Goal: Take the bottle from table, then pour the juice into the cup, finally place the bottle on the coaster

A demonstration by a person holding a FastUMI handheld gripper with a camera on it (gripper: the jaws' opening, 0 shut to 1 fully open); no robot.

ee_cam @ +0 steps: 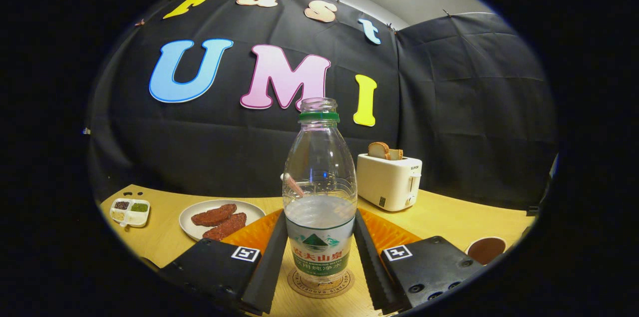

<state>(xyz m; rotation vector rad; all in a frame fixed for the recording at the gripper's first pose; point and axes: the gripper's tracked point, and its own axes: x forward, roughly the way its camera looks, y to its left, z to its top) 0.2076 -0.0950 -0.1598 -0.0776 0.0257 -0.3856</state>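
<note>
A clear plastic bottle (319, 192) with a green neck ring and no cap stands upright on a round cork coaster (320, 283) on the wooden table (449, 217). It is about a third full of cloudy liquid. My gripper (320, 213) has one finger on each side of the bottle at label height, and both fingertips (279, 237) press against its sides. A cup (486, 249) with a dark brown inside stands on the table to the right, beyond the right finger.
A white toaster (389, 181) holding bread slices stands behind the bottle to the right. To the left are a white plate (199, 212) with two brown patties and a small divided condiment dish (130, 211). A thin pink stick (294, 184) shows behind the bottle.
</note>
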